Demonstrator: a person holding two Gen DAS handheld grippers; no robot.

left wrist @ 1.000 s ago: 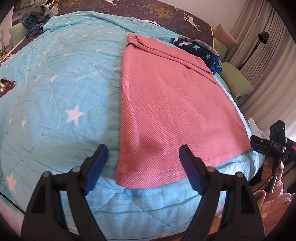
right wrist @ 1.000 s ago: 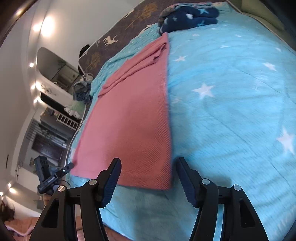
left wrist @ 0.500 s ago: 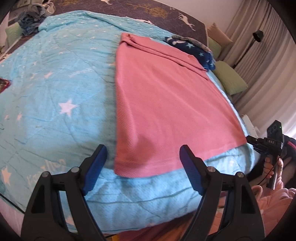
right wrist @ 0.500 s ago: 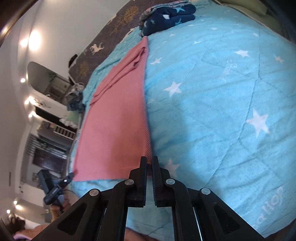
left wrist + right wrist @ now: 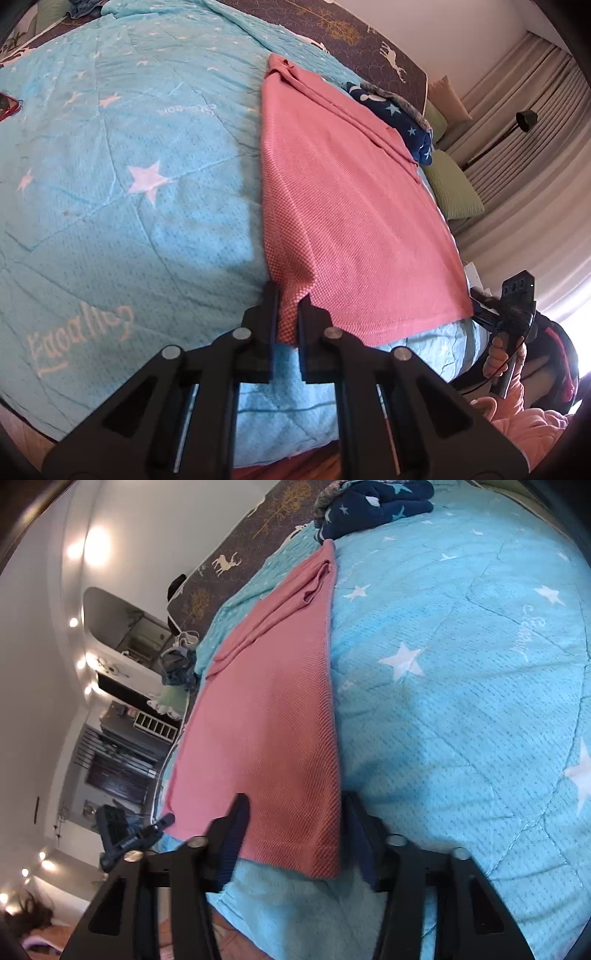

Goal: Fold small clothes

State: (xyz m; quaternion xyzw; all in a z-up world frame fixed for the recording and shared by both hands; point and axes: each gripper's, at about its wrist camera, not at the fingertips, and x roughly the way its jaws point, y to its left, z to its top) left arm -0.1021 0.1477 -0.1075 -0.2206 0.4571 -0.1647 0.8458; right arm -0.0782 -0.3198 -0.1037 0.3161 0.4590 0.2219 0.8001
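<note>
Pink garment (image 5: 354, 206) on star-print blue bedspread (image 5: 122, 184)

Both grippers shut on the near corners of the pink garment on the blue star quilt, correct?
Not quite. Only the left gripper is shut on the pink garment; in the right wrist view the right gripper is open, straddling the other near corner. The blue star quilt is right.

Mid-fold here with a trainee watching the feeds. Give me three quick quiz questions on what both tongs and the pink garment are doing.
1. True or false: the left tongs are shut on the pink garment.
2. The right tongs are: A open, B shut.
3. What lies under the garment?

Key: 1 true, on its near corner. 2 A, straddling the other near corner. 3 A light blue star-print quilt.
</note>
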